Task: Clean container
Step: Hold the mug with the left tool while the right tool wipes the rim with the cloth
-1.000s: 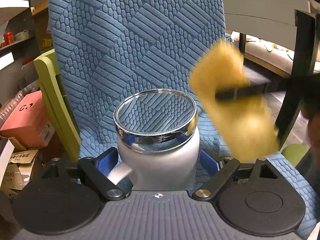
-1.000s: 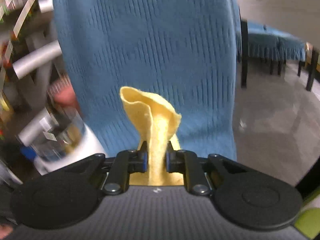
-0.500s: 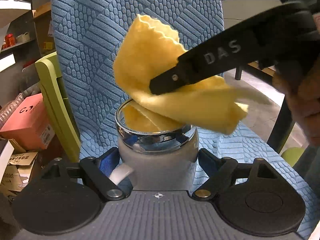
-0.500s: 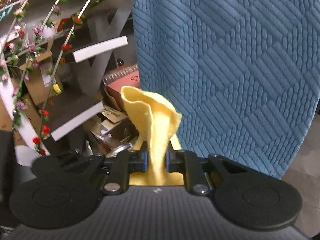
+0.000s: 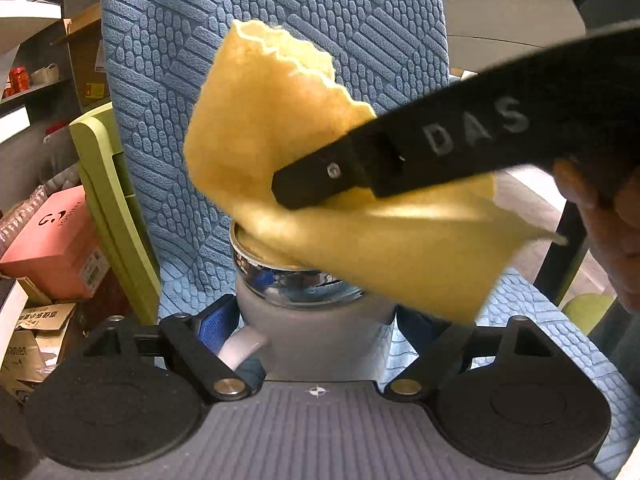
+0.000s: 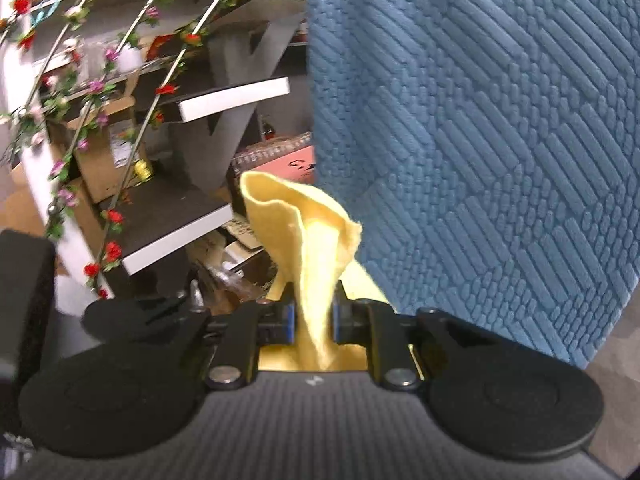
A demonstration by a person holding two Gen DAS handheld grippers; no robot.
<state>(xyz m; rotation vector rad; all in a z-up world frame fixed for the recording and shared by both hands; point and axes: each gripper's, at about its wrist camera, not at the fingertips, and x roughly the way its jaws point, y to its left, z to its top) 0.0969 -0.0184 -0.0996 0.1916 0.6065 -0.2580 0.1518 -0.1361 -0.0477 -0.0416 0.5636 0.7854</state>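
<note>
In front of the big blue chair back, in the left wrist view, stands a white cup with a shiny silver rim. The left gripper has its two fingers wide apart, one on each side of the cup, pressing on it and holding it. The cup's handle pokes out toward the camera, on the left side. A yellow cloth hangs over the cup, and its lower fold dips into the open top. The right gripper reaches in from the right, above the cup, and its black finger with the letters "DAS" lies across the cloth. To the left of the chair back sit a green chair and a pink box.

In the right wrist view, the blue chair back fills the right side. The right gripper has its fingers squeezed close together on the yellow cloth, which sticks up between them like a floppy cone. To the left of the chair back are white shelves with strings of red and pink flowers. The cup is hidden here.
</note>
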